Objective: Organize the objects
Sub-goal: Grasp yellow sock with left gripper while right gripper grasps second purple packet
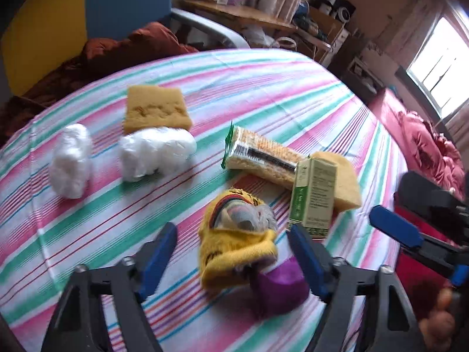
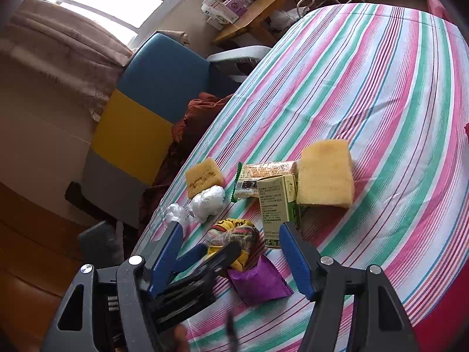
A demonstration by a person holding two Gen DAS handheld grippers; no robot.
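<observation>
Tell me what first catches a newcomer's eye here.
The pink, green and white striped tablecloth dominates. Near its front edge a rolled yellow knitted sock bundle lies between the open blue fingers of the left gripper, a purple foil packet against it and a green cardboard box beside it.

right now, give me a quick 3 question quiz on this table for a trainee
1. True or false: the green box stands upright.
2. Which item lies between the left tongs? A) sponge B) yellow sock roll C) biscuit pack
3. How many sponges are on the striped cloth?

Key:
1. False: it is tilted, leaning toward the near sponge and the biscuit pack.
2. B: the sock roll sits between the open blue pads, with no grip visible.
3. Two: the far sponge lies behind the white bag.
</observation>
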